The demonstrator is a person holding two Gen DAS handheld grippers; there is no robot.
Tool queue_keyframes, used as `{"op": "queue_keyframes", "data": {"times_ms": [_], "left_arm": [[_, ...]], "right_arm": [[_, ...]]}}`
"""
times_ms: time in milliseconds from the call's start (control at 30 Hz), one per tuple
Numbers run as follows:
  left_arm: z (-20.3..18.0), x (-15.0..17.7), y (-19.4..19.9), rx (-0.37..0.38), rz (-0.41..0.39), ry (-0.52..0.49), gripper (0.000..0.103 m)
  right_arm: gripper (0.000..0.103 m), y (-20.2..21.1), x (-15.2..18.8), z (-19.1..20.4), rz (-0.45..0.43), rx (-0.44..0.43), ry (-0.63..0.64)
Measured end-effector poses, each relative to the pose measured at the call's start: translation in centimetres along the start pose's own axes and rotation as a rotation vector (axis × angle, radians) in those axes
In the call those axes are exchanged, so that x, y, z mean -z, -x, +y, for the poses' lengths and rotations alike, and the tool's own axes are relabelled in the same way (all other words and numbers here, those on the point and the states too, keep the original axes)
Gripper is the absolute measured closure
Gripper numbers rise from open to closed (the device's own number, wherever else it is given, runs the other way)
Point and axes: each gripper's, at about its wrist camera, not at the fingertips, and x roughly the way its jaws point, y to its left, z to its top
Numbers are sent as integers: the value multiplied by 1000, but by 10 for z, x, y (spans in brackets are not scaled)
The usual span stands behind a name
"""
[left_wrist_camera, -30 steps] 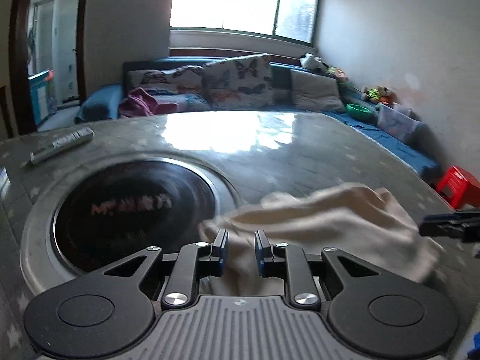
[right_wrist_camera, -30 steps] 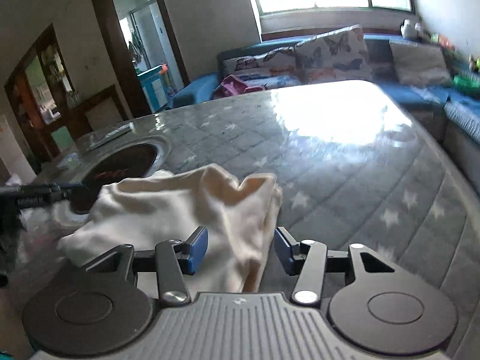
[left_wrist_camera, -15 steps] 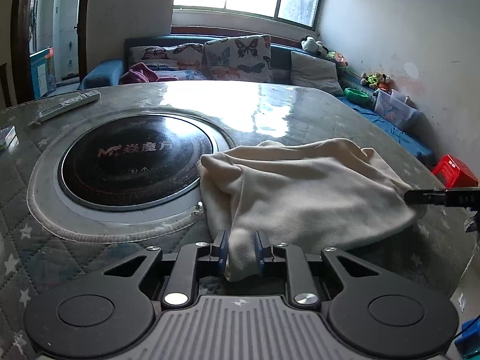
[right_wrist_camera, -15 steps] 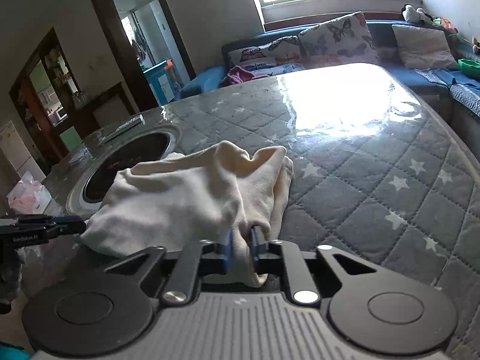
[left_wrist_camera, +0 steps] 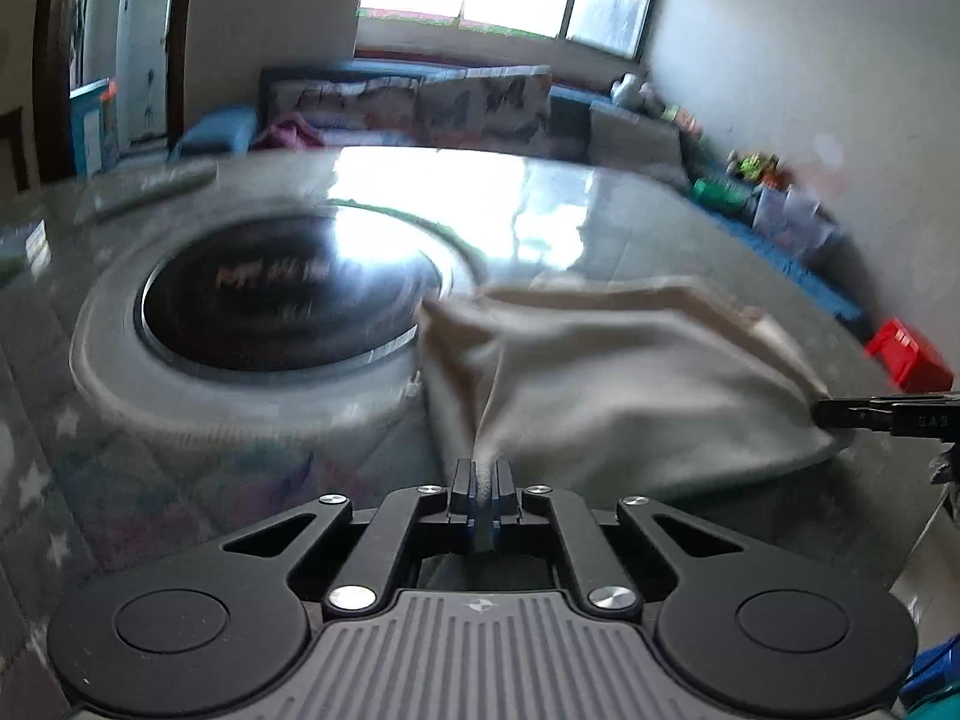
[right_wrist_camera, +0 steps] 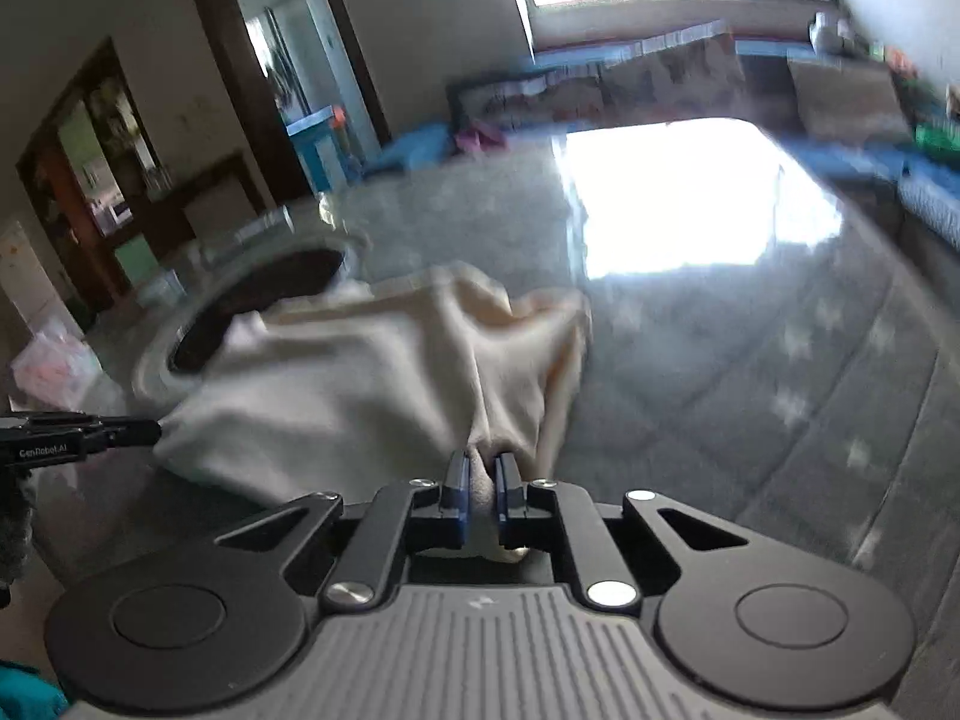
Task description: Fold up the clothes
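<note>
A cream garment (left_wrist_camera: 630, 372) is shown lying bunched on a quilted, star-patterned table top (right_wrist_camera: 780, 390), just right of a round black cooktop (left_wrist_camera: 288, 306) set into the table and, in the left wrist view, overlapping its pale rim at the cloth's far left corner. The left gripper (left_wrist_camera: 482, 477) is seen with its fingers pressed together on the near left corner of the garment, a taut ridge of cloth running up from the pinch. The right gripper (right_wrist_camera: 480, 480) is likewise closed on a fold of cloth at the near right edge, a thicker wad being held between its blue-lined fingers (right_wrist_camera: 457, 483). Both near corners are thus held at once, and cloth is drawn up toward each grip while the far part rests on the table. Both views are smeared by motion. The step in hand is judged to be a two-handed carry of the near edge; whether the garment is being spread flat or one fold is being laid over cannot be settled, since the far half is rumpled and its layers cannot be counted. For the next move, both grips would need to be kept level and equally tensioned, so that the held edge stays straight and the cloth is kept clear of the cooktop.
</note>
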Motion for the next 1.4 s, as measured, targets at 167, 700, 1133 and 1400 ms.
{"op": "queue_keyframes", "data": {"times_ms": [167,700,1133,1400], "left_arm": [[-3,-16,12,-8,-50,-46,94],[-30,-32,-56,90,-4,-76,91],[-16,-57,-70,63,-39,-13,91],[3,-66,-67,2,-59,69,92]], "right_arm": [[85,2,-7,-2,12,12,25],[84,-79,-52,-15,-7,7,22],[89,-84,-52,-34,-40,35,-72],[86,-70,-52,-29,-74,91,-8]]}}
